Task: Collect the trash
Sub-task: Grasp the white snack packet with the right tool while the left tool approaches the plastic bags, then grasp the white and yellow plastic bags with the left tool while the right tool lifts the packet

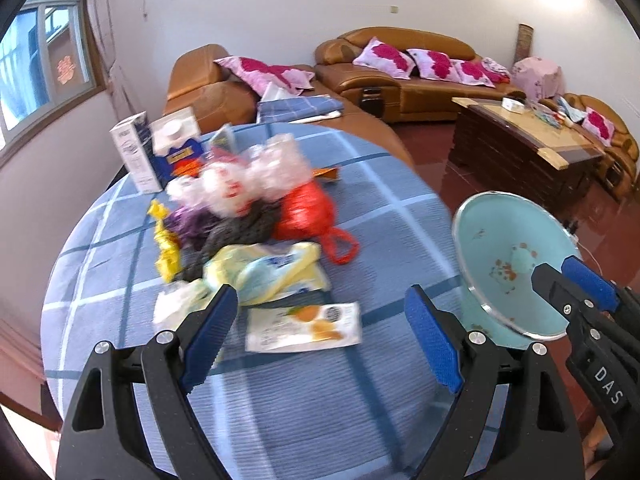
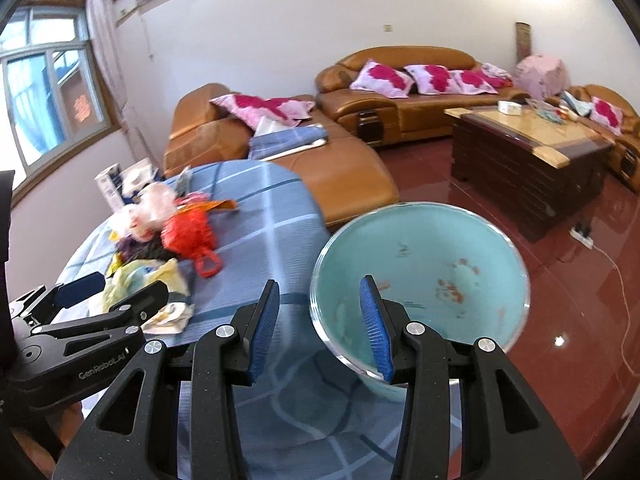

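Your right gripper [image 2: 320, 324] grips the near rim of the pale blue basin [image 2: 448, 248], one finger inside and one outside, holding it off the right edge of the table [image 1: 280, 400]. Your left gripper [image 1: 320, 340] hangs wide open and empty over the near edge, the orange snack wrapper [image 1: 304, 326] between its fingers. Drop low, pinch the wrapper flat against the cloth, and keep the basin level and close beside the edge. The trash pile [image 1: 248, 208] waits mid-table.
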